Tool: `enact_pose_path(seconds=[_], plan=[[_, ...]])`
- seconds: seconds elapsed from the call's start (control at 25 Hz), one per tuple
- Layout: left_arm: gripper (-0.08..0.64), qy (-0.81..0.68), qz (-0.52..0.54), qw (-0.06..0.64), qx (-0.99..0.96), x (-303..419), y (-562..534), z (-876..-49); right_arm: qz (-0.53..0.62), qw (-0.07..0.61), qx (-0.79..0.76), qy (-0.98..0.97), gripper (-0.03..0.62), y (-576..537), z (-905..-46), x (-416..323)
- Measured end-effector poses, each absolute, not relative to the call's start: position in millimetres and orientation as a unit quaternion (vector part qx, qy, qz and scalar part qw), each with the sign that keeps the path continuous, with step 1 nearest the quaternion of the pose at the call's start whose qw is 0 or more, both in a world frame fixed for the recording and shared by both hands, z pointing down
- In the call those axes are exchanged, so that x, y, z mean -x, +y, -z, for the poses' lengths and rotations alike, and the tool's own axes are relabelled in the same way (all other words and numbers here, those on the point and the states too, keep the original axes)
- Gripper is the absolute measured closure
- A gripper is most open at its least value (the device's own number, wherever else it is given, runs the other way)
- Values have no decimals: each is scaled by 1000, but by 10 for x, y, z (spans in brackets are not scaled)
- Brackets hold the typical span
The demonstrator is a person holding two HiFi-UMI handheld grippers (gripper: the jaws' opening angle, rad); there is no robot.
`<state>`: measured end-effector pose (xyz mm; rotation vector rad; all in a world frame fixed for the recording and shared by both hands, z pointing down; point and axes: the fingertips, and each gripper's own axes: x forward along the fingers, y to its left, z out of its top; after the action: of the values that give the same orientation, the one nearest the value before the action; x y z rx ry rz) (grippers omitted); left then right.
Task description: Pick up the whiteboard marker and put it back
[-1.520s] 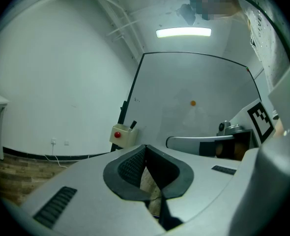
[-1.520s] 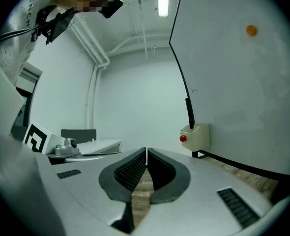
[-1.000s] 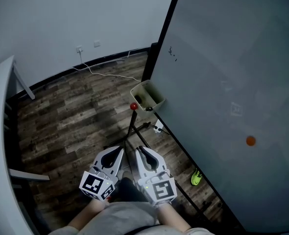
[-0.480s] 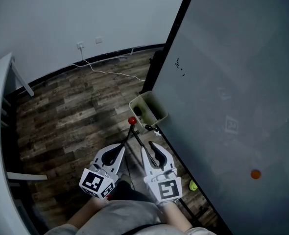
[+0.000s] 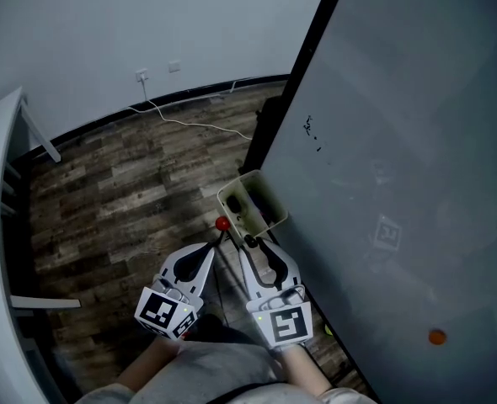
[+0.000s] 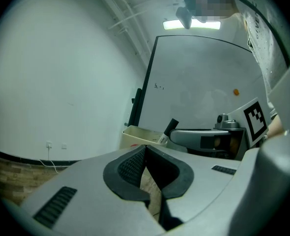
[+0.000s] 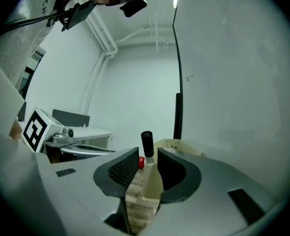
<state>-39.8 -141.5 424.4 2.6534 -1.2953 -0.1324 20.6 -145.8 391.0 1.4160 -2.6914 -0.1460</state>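
Your right gripper [image 7: 147,157] clamped on marker [image 7: 151,180], black cap poking up past jaws, held just short of tray [image 5: 232,194] on whiteboard [image 5: 400,141]. Your left gripper [image 6: 145,154] pinched together, nothing in it, sitting beside right one. Red thing [image 5: 221,223] near tray, ball maybe, too small to tell
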Motion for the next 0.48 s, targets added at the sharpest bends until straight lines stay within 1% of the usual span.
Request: enact_pose_path(seconds=[0.48], plan=[[545,-439,38,98,-892,370,-1476,-4337,51,53,-455,-887,482,-1589,-3955,-185]])
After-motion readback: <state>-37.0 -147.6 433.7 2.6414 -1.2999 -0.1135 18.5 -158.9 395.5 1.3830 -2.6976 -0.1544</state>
